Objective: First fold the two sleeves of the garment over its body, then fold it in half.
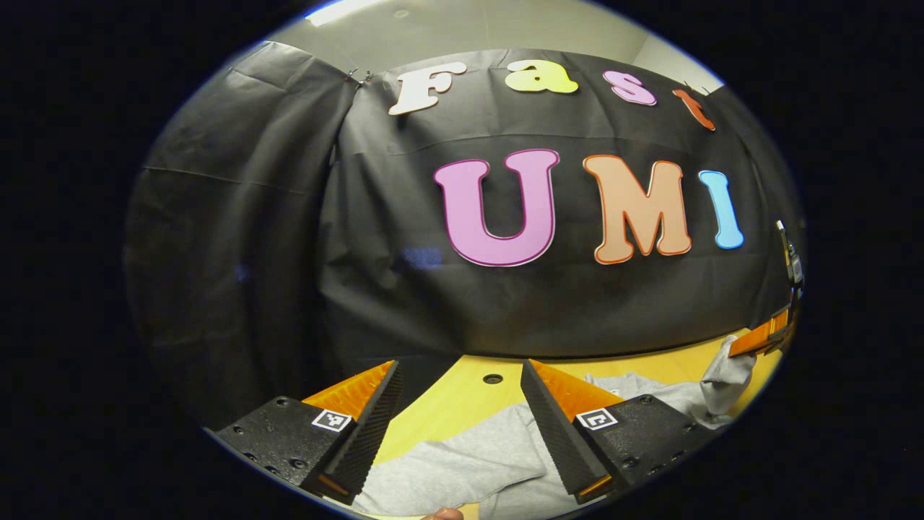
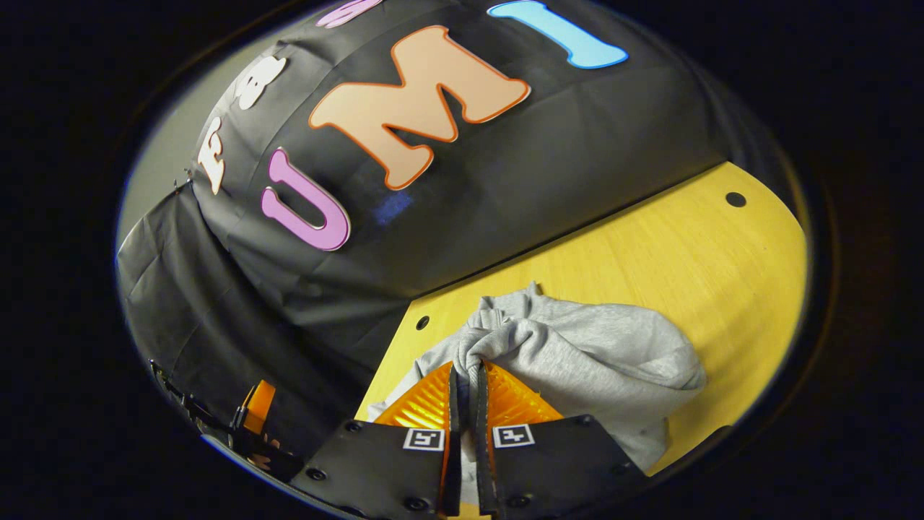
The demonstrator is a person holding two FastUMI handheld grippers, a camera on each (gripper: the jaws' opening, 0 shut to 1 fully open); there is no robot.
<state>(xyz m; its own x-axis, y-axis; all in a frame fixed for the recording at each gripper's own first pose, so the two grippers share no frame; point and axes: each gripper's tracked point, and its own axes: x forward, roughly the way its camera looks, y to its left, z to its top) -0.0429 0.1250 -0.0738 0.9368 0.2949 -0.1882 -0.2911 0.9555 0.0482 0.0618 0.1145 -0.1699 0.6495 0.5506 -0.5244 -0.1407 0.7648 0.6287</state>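
- The garment [image 2: 599, 354] is a grey sweatshirt-like knit lying on the yellow table [image 2: 686, 245]; in the right gripper view it sits from the centre out toward 4 o'clock, bunched and humped, not flat
- In the left gripper view the same grey cloth [image 1: 462, 462] spreads at 6 o'clock under and between the fingers, with a raised part at 4 o'clock near the far gripper
- The right gripper [image 2: 468, 383] is clenched on a gathered fold of the cloth; both fingers press on it, and the fabric puckers where it leaves the tips, so the grip seems to carry some tension
- The left gripper [image 1: 462, 390] stands released, jaws wide apart, hovering over the cloth and grasping nothing; whether its tips touch the fabric I cannot tell
- Handling, as a judgement: soft, limp and light; thick enough to hold rounded folds; it will sag and drag from any single pinch, and layers may cling together rather than slide
- The knit looks grippy, not slippery; nothing fragile here; the risk is pinching two layers at once and dragging the body along with the sleeve
- Where to take hold: at a sleeve's cuff or outer seam, a single layer if it can be picked out; which bunch is a sleeve is unclear in this crumple
- The free tongs would best pin or lift an opposite edge, so the cloth spreads before any fold
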